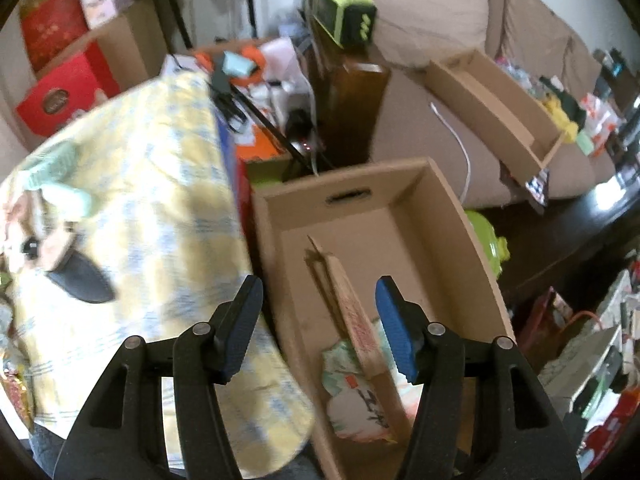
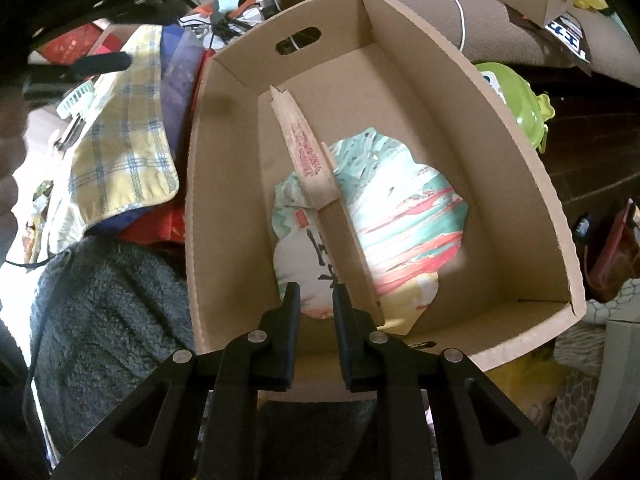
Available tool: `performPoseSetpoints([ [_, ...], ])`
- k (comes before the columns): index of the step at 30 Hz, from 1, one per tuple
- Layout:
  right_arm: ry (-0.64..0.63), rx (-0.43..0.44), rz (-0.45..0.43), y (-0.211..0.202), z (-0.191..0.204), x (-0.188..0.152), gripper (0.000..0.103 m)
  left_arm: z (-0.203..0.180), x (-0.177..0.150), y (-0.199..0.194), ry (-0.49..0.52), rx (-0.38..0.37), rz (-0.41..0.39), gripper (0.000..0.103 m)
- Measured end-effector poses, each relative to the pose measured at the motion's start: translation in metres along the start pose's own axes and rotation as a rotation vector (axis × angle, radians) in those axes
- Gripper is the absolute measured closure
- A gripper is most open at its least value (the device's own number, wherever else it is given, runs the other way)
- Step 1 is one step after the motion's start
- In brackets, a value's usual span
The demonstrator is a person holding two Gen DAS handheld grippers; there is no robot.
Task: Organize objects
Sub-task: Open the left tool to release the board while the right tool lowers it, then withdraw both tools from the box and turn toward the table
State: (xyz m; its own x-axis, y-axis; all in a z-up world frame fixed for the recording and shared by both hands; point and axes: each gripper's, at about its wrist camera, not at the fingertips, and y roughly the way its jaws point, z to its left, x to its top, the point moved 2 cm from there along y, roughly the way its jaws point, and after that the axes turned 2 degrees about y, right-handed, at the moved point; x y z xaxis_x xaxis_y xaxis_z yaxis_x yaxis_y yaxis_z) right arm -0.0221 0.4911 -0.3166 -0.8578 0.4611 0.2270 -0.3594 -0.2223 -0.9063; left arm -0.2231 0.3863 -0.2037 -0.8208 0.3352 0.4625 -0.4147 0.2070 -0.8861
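Cluttered sofa behind; divider hides part of the pouch [image 2: 400, 216]; left claw [image 1: 318, 328] spread, right claw [image 2: 316, 312] narrowly parted

Both wrist views are aimed steeply down and forward into the open brown cardboard box [image 1: 472, 240] [image 2: 520, 184] at close range. The left is set slightly farther back; the box's upright cardboard divider [image 1: 352, 312] [image 2: 304, 152] is shared.

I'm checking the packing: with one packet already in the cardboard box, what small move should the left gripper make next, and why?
Probably swing the left gripper left toward the yellow plaid cloth to grasp its edge. Its jaws are open and empty above the cardboard box, where only the colourful packet lies, while the cloth is outside, beside the box.
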Motion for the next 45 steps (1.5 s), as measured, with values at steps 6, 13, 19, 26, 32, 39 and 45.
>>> performPoseSetpoints([
  [6,0.029,-0.004,-0.079,-0.009,0.005,0.008,0.085,0.04,-0.003,-0.043,-0.01,0.09,-0.136,0.047],
  [13,0.009,-0.008,-0.13,-0.018,0.024,0.014,0.084,0.082,-0.027,-0.091,0.016,0.2,-0.229,0.045],
  [19,-0.013,0.006,-0.165,-0.029,0.049,0.017,0.084,0.134,-0.052,-0.123,-0.017,0.232,-0.264,0.044],
  [26,-0.199,0.118,-0.267,-0.065,0.137,0.01,0.084,0.214,-0.087,-0.14,-0.156,0.247,-0.273,0.044],
  [32,-0.284,0.118,-0.297,-0.075,0.186,0.005,0.084,0.277,-0.111,-0.158,-0.277,0.195,-0.335,0.044],
  [39,-0.359,0.107,-0.32,-0.091,0.236,0.011,0.084,0.363,-0.118,-0.19,-0.432,0.211,-0.402,0.044],
  [45,-0.441,0.111,-0.324,-0.089,0.281,0.01,0.084,0.43,-0.134,-0.193,-0.541,0.245,-0.368,0.044],
])
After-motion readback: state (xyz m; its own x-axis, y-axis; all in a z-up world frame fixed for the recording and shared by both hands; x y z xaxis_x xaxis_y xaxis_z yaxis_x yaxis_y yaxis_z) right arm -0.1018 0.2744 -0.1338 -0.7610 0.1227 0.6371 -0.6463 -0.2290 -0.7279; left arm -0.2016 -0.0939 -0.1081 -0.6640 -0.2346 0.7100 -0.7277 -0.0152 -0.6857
